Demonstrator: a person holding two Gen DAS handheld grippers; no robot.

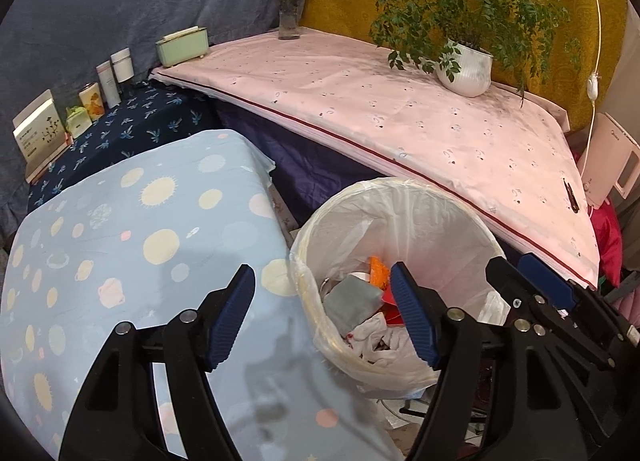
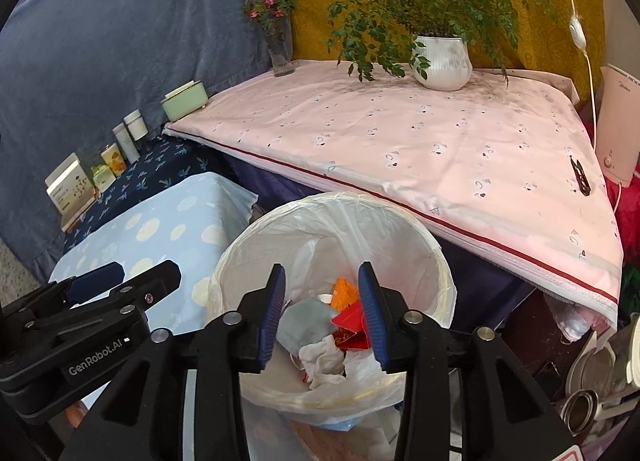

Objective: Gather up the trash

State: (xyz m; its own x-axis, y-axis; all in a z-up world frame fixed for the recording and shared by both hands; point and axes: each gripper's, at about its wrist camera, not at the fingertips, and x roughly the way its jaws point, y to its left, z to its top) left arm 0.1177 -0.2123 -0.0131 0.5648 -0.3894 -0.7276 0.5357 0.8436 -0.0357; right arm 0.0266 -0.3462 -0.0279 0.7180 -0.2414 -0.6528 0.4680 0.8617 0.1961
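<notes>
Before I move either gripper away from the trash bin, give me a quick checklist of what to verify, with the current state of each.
1. Right gripper empty: ok, open with nothing between the pads, above the trash bin.
2. Left gripper empty: ok, open, its right finger over the bin rim and its left finger over the blue dotted cloth.
3. Trash inside the bin: ok, grey, orange, red and white pieces lie at the bottom.
4. Liner in place: ok, the white bag folds over the rim.
5. Pink table free of trash: not ok, a small dark item lies near its right edge.
6. Floor around the bin: cannot tell, mostly hidden.
</notes>
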